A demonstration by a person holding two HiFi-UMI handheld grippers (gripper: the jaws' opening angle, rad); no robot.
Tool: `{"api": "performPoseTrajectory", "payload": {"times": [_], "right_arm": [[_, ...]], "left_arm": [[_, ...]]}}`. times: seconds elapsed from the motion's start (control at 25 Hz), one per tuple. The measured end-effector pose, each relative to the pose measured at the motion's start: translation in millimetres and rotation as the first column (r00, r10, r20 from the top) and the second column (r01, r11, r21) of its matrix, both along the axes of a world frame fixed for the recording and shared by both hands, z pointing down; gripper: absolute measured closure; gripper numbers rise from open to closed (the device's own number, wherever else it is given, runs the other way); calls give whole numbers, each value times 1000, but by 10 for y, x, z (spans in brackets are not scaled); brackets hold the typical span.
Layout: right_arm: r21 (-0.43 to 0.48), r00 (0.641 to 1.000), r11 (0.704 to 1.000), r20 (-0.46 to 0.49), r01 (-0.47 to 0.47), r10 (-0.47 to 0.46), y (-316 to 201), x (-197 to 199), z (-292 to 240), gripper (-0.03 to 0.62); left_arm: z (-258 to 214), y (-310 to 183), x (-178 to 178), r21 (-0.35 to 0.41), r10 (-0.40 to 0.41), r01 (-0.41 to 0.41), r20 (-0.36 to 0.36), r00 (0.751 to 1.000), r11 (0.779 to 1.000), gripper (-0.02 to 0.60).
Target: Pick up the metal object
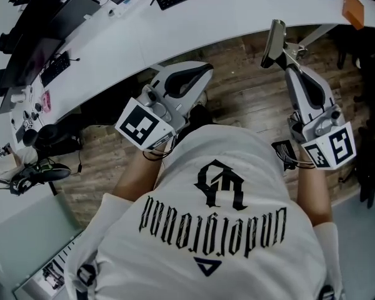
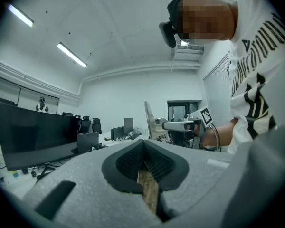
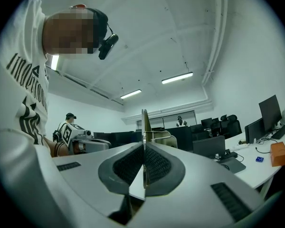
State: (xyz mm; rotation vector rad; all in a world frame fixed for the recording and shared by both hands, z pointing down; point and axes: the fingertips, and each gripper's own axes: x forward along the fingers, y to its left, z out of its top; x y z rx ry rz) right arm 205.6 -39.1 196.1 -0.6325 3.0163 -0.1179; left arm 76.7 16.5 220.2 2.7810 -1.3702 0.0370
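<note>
Jaws, right gripper (image 3: 143, 167): were clamped on thin metal object (image 3: 145, 122), raised edge-on. Left gripper (image 2: 144, 161): jaws were together, empty. Handling: firm pinch and steady carry seemed advisable.

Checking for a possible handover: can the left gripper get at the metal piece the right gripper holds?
Probably yes: the metal piece sticks out clear of the right gripper and nothing lies between, though the left gripper is shut.
</note>
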Motion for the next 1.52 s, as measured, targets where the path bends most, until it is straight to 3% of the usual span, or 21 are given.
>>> {"api": "performPoseTrajectory", "payload": {"times": [0.32, 0.64, 1.36, 1.52], "right_arm": [[-14, 1000, 1000, -11, 26, -26, 438, 312, 48, 579], [-2, 999, 999, -9, 38, -38, 828, 243, 27, 579], [0, 1000, 1000, 17, -1, 1, 1658, -621, -48, 579], [1, 1000, 1000, 15, -13, 13, 1816, -798, -33, 579]], "left_arm": [[63, 524, 260, -26, -48, 48, -7, 999, 999, 566], [18, 852, 195, -24, -57, 57, -6, 998, 998, 566], [-112, 1654, -740, 2, -26, 26, 8, 1000, 1000, 566], [-68, 1808, -915, -26, -11, 11, 14, 1000, 1000, 567]]}}
